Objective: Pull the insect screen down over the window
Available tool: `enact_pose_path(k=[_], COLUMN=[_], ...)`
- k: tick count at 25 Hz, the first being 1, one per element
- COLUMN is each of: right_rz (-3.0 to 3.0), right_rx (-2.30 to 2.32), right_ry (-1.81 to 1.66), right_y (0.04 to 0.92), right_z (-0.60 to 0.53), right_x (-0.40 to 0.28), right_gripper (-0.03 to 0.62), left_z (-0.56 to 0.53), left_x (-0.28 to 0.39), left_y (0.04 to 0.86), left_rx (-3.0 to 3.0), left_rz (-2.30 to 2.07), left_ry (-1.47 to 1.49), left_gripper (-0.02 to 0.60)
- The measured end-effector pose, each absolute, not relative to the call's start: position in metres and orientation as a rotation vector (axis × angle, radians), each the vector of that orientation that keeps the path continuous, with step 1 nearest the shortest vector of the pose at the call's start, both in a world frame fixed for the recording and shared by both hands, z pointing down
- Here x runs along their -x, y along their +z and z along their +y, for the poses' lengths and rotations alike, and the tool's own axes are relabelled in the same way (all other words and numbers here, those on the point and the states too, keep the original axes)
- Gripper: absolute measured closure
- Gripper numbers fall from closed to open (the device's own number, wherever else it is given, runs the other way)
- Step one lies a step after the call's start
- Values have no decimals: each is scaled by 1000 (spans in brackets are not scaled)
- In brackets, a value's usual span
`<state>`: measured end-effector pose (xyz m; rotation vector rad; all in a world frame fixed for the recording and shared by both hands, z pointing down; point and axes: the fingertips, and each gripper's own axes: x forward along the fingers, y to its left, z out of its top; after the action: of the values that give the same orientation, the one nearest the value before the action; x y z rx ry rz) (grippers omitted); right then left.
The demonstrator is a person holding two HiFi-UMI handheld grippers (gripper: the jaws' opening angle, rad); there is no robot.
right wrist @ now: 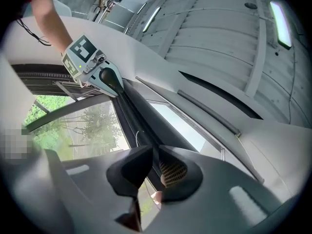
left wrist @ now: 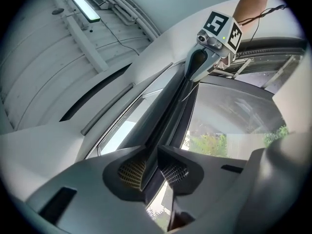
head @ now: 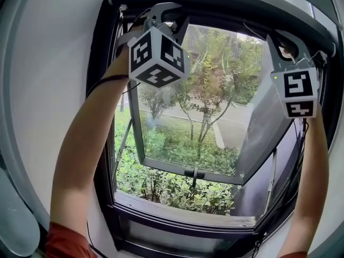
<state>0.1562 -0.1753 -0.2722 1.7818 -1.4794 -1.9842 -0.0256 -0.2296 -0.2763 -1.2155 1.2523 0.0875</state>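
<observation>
The insect screen's dark pull bar sits rolled up high under the window's top frame. Both arms reach up to it. In the head view my left gripper is at the bar's left part and my right gripper at its right part. In the left gripper view my own jaws stand narrowly apart, a thin lip of the bar between the mesh pads. The right gripper view shows that gripper's jaws the same way around the bar. No screen mesh covers the glass.
The window sash is swung open outwards, with shrubs and a path beyond. A white wall flanks the left side. Black cables hang down the right frame. The sill runs across below. Ceiling lights are overhead.
</observation>
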Motion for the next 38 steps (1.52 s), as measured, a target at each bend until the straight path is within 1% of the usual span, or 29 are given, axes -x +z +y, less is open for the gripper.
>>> enact_pose_path(k=[7, 11, 18, 26, 27, 29, 38], right_rz=[-1519, -1516, -1517, -1544, -1545, -1547, -1480], right_rx=[-1651, -1626, -1623, -1621, -1619, -1618, -1597], right_ry=[-1933, -1874, -1814, -1776, -1776, -1777, -1802], right_y=[-276, -281, -285, -287, -287, -286, -279], right_z=[-181, -191, -199, -209, -210, -209, -206], right_x=[-151, -151, -157, -158, -158, -158, -159], right_gripper=[468, 441, 439, 437, 437, 436, 418], left_z=[-251, -256, -252, -260, -263, -268, -267], left_x=[29, 30, 29, 24, 23, 20, 19], left_y=[-283, -285, -287, -284, -281, -278, -278], left_rx=[1236, 1234, 1193, 1181, 1186, 1185, 1187], left_rz=[1249, 1223, 1170, 1128, 1125, 1127, 1155], left_ry=[-81, -129, -172, -393, -428, -477, -458], left_gripper=[506, 499, 471, 468, 443, 430, 426])
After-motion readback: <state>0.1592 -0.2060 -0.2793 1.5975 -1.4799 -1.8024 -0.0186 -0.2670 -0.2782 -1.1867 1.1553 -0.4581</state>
